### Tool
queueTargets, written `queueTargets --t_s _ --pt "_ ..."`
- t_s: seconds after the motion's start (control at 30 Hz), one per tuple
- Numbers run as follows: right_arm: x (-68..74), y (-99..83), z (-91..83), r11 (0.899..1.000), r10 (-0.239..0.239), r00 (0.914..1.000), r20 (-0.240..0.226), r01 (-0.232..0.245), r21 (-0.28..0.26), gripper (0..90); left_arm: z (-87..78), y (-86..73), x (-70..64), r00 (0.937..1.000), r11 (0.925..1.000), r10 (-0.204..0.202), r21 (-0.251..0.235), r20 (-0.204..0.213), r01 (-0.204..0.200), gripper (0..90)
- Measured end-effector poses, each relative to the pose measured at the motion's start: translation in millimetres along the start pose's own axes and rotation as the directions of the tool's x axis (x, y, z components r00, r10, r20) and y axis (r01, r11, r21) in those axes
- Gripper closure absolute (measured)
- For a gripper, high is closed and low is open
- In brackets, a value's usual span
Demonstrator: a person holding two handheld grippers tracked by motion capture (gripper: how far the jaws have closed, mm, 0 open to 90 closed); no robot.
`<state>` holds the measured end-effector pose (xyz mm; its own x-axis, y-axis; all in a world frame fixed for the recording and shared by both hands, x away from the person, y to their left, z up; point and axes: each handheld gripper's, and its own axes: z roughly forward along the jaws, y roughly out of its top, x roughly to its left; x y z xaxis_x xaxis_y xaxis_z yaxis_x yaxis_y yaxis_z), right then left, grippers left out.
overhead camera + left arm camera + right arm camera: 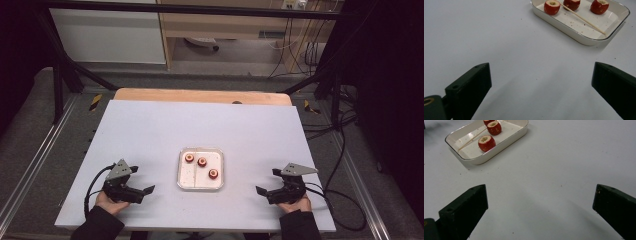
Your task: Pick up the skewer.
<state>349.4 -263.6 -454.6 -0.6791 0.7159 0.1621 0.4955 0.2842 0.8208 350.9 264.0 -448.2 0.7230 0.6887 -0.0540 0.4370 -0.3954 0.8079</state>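
The left hand-held gripper (pixel 145 181) rests low over the near left part of the counter (pixel 150 130), released, its two black jaws spread wide with nothing between them; in the left gripper view only bare pale surface lies between the jaws. The right hand-held gripper (pixel 266 182) sits at the near right part of the counter in the same way, jaws wide apart and empty, and the right gripper view shows bare counter between them too. Each is held by a hand coming in from the near edge, with a dark sleeve behind it and a black cable trailing off to the side. Both grippers point inward toward the middle of the counter, and both are well apart from the white tray (pixel 218 181) that lies between them. The tray is a shallow rounded rectangle with a thin dark rim line. Inside it are three red hollowed fruit pieces (pixel 202 161), each with a pale cored opening facing up, standing apart from one another toward the far and right part of the tray. A thin wooden skewer (pixel 584 20) lies flat on the tray floor, running lengthwise beside the fruit pieces. Small crumbs speckle the tray floor.
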Motion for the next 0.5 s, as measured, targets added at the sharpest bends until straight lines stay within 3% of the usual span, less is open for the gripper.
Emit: queueTargets --t_s 0.3,0.5 --pt "0.7 -0.3 1.8 1.0 0.007 1.0 0.002 -0.007 0.002 0.6 1.5 6.3 -7.0 0.9999 0.9999 -0.01 -0.002 0.008 0.01 5.0" --pt "0.3 0.2 0.0 1.0 0.006 1.0 0.007 -0.006 -0.007 0.6 4.5 21.3 -18.0 0.9992 0.9994 -0.03 -0.017 0.026 0.031 14.6"
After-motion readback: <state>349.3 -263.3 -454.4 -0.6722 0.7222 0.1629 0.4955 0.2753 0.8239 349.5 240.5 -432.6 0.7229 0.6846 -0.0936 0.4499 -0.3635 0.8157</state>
